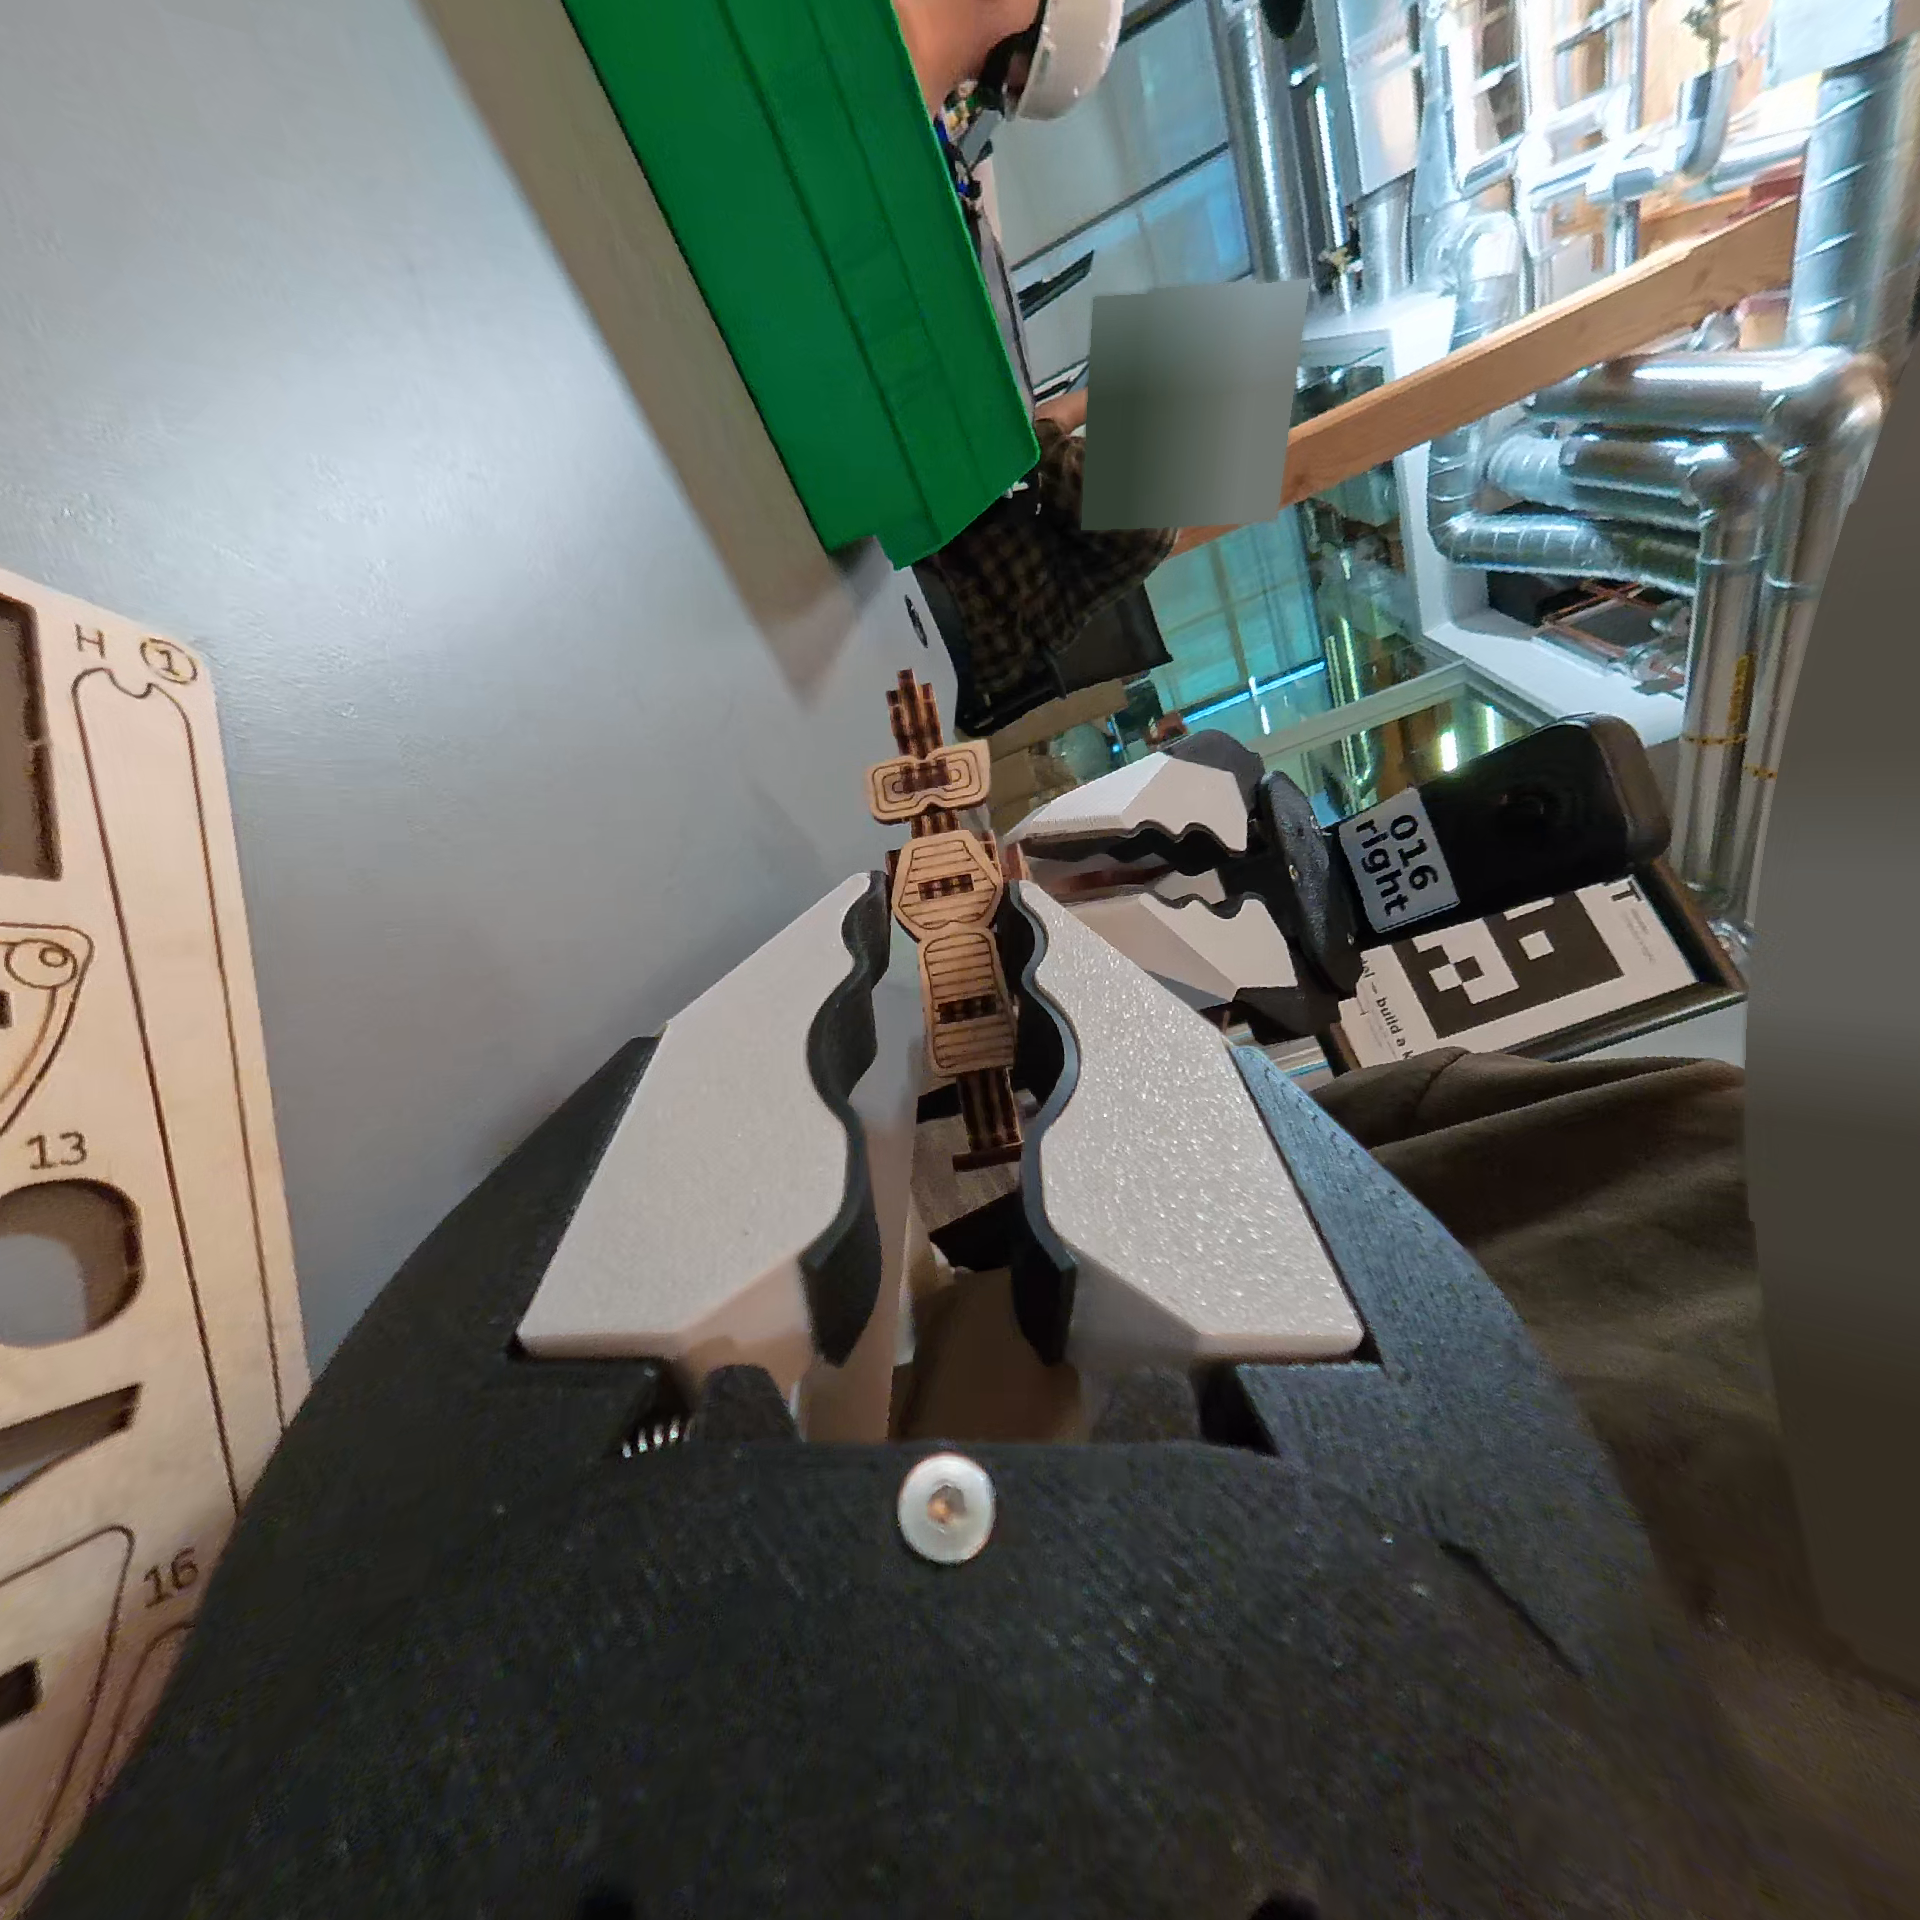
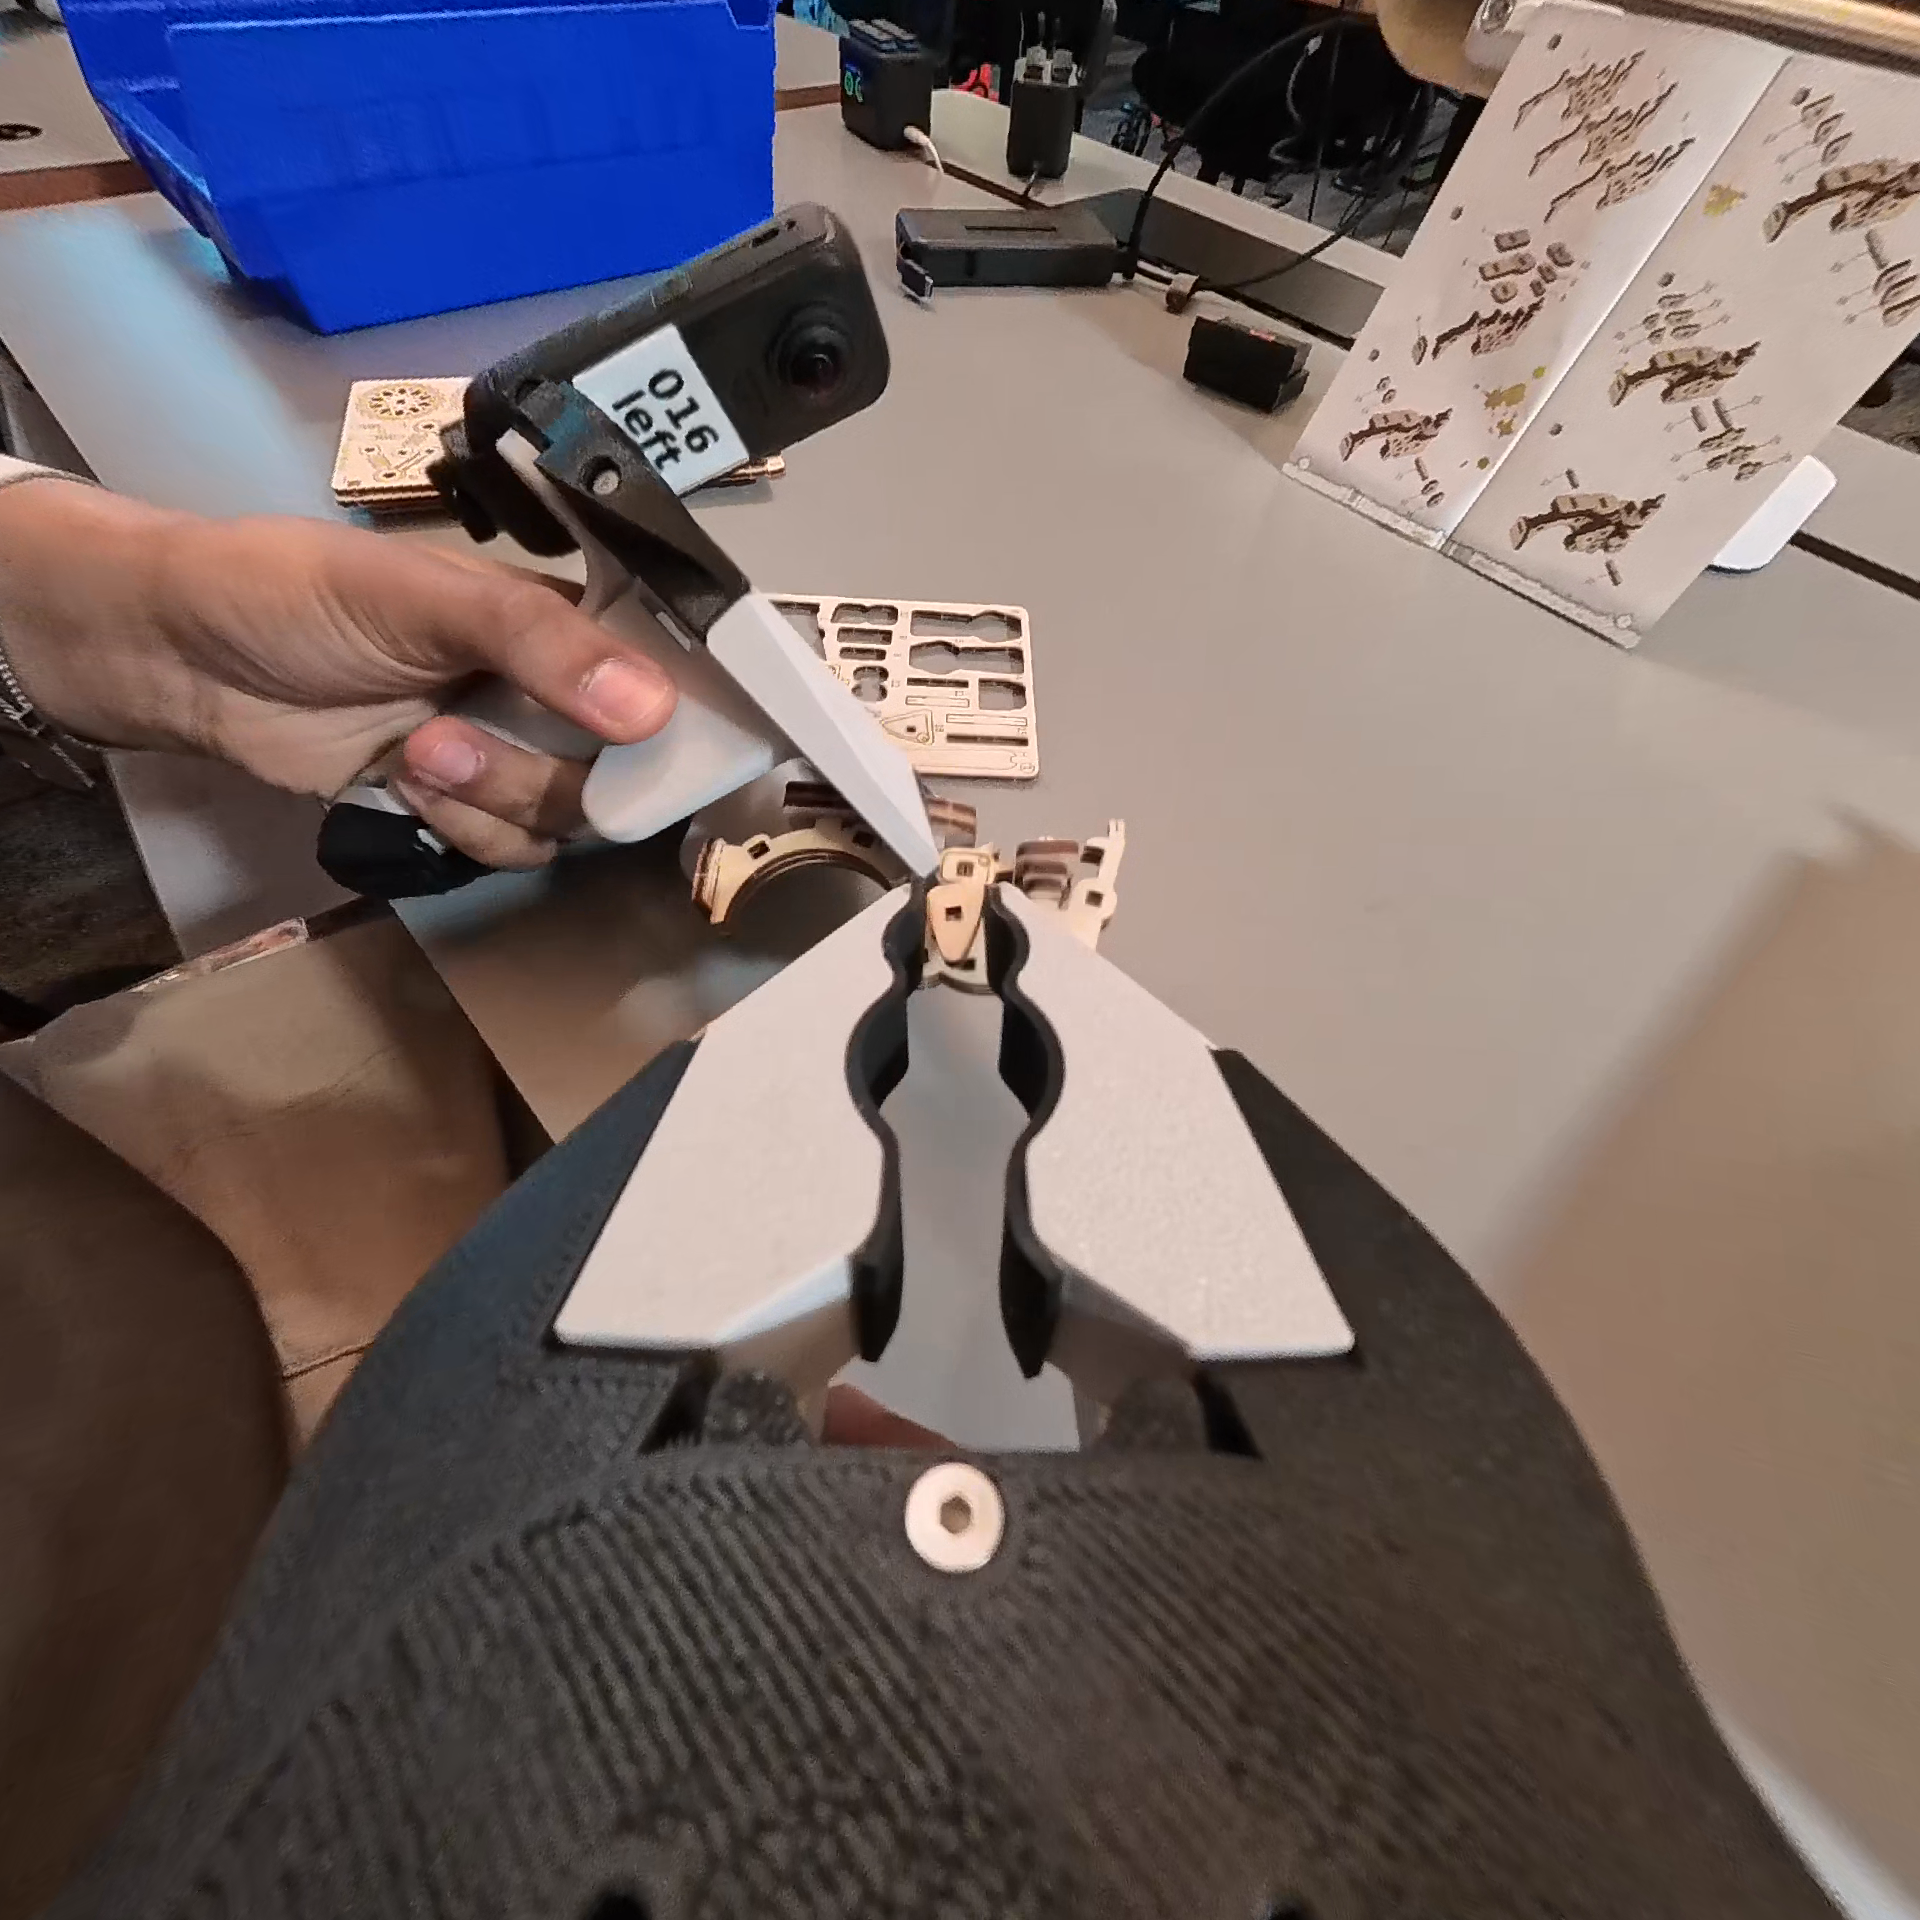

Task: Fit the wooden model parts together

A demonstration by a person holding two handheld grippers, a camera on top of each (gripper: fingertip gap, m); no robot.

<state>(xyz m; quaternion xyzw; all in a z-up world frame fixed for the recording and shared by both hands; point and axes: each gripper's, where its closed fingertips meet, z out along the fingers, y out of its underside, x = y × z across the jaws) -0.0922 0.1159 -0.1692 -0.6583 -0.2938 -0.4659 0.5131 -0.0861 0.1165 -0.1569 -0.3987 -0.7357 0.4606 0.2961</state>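
Wooden model part: a narrow slatted strip (image 1: pixel 951 935) with stacked cross-plates, long axis running away along the left tongs' fingers.
Left tongs (image 1: pixel 951 914): nearly closed, clamping the strip between the tips; in the right wrist view they slope down from the left.
Right tongs (image 2: pixel 956 914): closed on a small notched piece (image 2: pixel 954 920), tip to tip with the left.
Worktop (image 2: pixel 1299 779): curved wooden sub-assemblies (image 2: pixel 758 868) just beyond the tips.

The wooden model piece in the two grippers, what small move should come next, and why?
Probably ease the right gripper with its small wooden part in toward the wooden strip held by the left gripper, since both are gripped and nearly meet tip to tip.
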